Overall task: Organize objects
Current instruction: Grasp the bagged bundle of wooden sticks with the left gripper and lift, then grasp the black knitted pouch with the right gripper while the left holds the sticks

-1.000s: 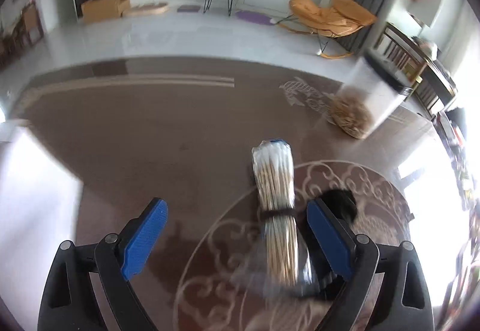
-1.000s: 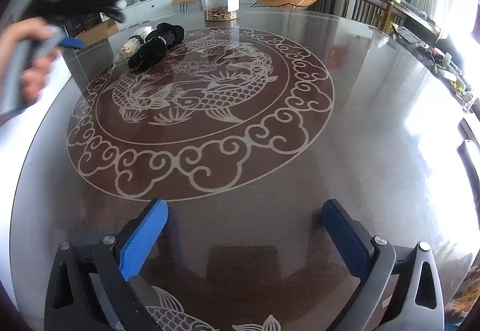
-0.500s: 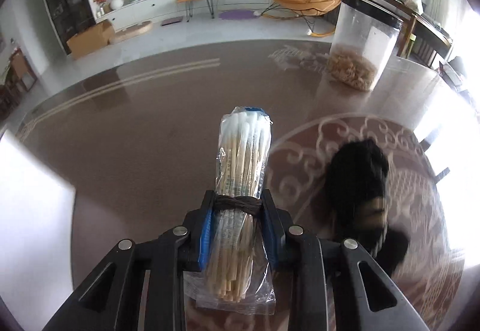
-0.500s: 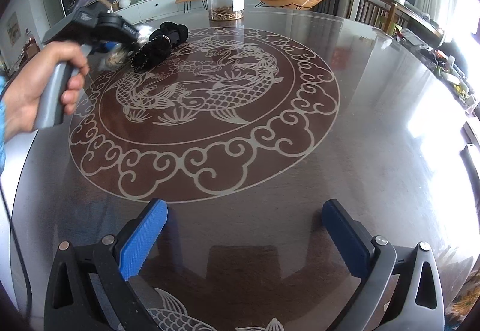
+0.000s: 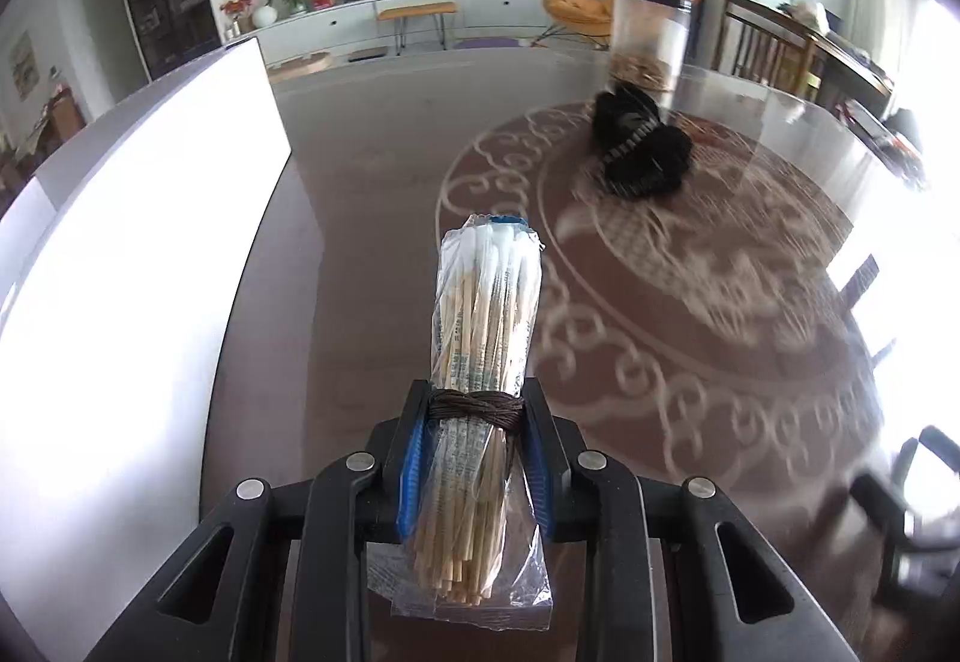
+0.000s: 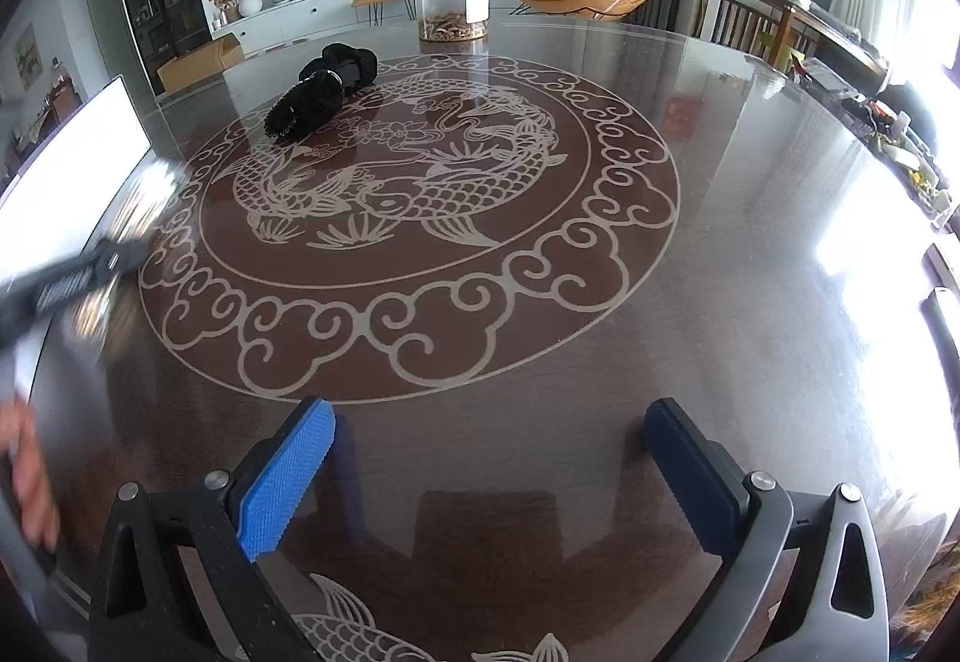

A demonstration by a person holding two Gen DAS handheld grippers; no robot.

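Wooden cotton swabs (image 5: pixel 480 356), bagged and tied with brown cord, sit clamped in the left hand-held gripper (image 5: pixel 474 458) above the counter (image 5: pixel 372 218); the right hand-held gripper (image 6: pixel 489 473) hovers spread apart, holding nothing

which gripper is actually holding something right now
The left gripper: its jaws clamp the cotton swab bundle. The right gripper is open and empty.
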